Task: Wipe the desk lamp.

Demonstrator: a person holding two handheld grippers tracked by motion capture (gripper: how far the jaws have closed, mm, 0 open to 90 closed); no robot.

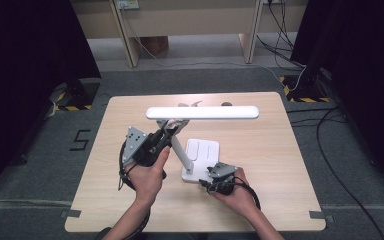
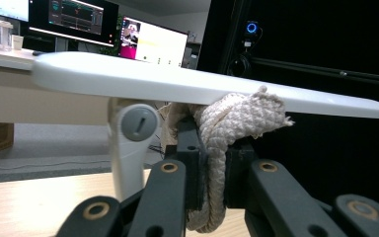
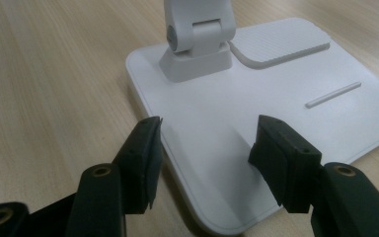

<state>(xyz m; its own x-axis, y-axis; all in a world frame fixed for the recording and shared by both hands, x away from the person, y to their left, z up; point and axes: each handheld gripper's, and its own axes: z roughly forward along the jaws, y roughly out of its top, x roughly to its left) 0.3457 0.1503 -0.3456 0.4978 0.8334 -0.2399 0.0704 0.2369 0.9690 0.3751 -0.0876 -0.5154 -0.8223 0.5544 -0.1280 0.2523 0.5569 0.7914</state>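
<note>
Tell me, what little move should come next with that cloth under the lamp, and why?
Probably slide the left hand-held gripper along the lamp bar: it is shut on the cloth, which touches the bar's underside, while the right hand-held gripper straddles a corner of the base.

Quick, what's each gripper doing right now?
Left gripper: shut on the rope, just under the lamp head.
Right gripper: open, jaws either side of the lamp base corner.

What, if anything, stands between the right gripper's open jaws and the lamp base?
Nothing visible does. The right gripper has its jaws open astride the near corner of the white lamp base, with no other object between them.
</note>
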